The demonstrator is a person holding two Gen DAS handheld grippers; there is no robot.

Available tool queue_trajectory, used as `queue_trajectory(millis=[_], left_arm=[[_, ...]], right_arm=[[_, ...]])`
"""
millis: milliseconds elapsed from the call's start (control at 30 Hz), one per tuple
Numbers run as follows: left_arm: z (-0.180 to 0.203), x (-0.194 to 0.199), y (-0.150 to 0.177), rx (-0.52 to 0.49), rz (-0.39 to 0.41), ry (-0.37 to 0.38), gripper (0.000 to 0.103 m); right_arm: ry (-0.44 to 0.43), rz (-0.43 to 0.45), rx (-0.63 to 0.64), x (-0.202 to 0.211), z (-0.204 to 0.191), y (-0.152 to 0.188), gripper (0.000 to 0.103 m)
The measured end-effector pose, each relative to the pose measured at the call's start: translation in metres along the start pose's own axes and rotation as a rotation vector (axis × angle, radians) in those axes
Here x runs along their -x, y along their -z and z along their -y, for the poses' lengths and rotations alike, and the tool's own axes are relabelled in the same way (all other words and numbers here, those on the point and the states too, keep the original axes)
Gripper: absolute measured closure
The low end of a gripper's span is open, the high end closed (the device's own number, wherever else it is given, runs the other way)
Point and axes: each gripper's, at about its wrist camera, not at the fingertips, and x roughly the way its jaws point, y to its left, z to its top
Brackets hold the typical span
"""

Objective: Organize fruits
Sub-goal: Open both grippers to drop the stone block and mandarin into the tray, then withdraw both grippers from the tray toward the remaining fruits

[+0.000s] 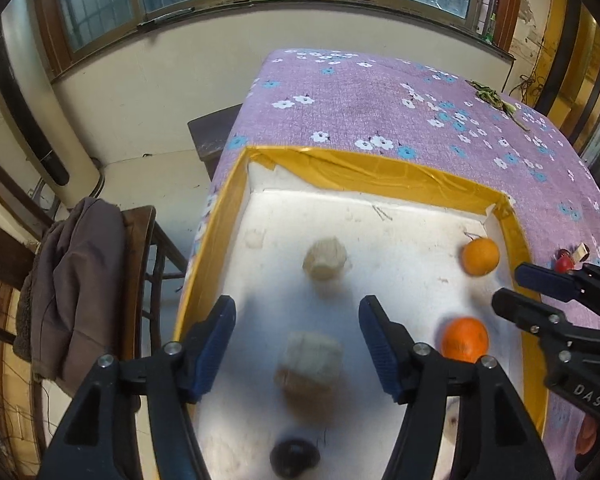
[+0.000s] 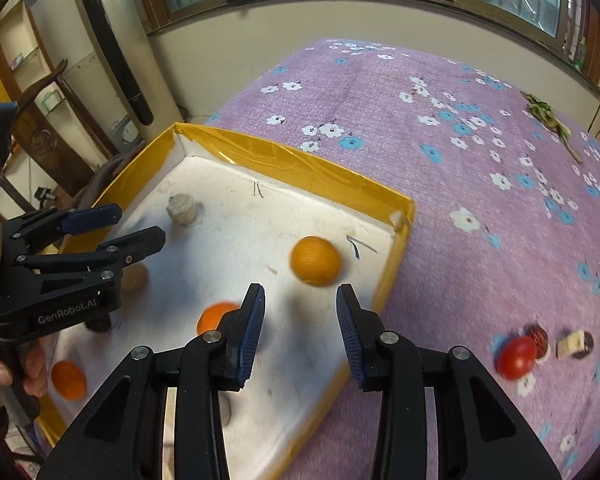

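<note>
Left gripper (image 1: 296,340): jaws open, empty – hovers over the tray's (image 2: 288,168) left half, above a pale lump (image 1: 310,364).
Tray: white floor, yellow rim, on the purple-clothed bench (image 2: 480,208); holds oranges (image 2: 315,261), pale lumps and a dark fruit (image 1: 294,458).
Right gripper (image 2: 300,332): jaws open, empty – poised over the tray's right edge.
Loose fruit: red fruit (image 2: 517,357) on the cloth, well right of the tray, near a smaller dark-red one (image 2: 539,338).
Step, judged: fetch the red fruit with the right gripper.
Technique: straddle its widest part, close gently since it may roll, lift clear of the rim, set down in a bare spot.
</note>
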Motion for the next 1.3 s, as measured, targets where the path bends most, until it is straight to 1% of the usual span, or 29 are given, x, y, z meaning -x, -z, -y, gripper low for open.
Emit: queue_trajectory(millis=[100, 167, 200, 267, 367, 567, 767, 1000, 1167, 1300], left_arm=[[0.002, 0.009, 0.011, 0.019, 0.004, 0.004, 0.029], [0.006, 0.016, 0.019, 0.031, 0.012, 0.002, 0.024], [0.009, 0.02, 0.023, 0.036, 0.017, 0.001, 0.023], [0.014, 0.028, 0.029, 0.045, 0.027, -0.002, 0.02], [0.026, 0.041, 0.039, 0.062, 0.051, -0.01, 0.014], [0.052, 0.062, 0.052, 0.089, 0.079, -0.007, 0.009], [0.084, 0.073, 0.06, 0.081, 0.08, -0.001, 0.008], [0.121, 0.077, 0.06, 0.061, 0.071, 0.018, 0.008], [0.154, 0.077, 0.062, 0.02, 0.054, 0.039, 0.008], [0.175, 0.075, 0.063, -0.015, 0.038, 0.041, 0.008]], right_arm=[[-0.019, 0.015, 0.001, 0.013, 0.0, 0.009, 0.066], [-0.026, 0.026, 0.006, 0.022, -0.001, 0.015, 0.065], [-0.027, 0.029, 0.009, 0.026, -0.001, 0.018, 0.064], [-0.028, 0.038, 0.016, 0.036, -0.001, 0.027, 0.064], [-0.04, 0.045, 0.02, 0.049, 0.003, 0.041, 0.064], [-0.019, 0.045, 0.027, 0.068, 0.023, 0.074, 0.064], [-0.003, 0.038, -0.011, 0.083, 0.057, 0.104, 0.063], [0.018, 0.038, -0.08, 0.097, 0.102, 0.126, 0.063], [0.034, 0.044, -0.132, 0.102, 0.135, 0.133, 0.062], [0.04, 0.049, -0.18, 0.101, 0.165, 0.13, 0.061]])
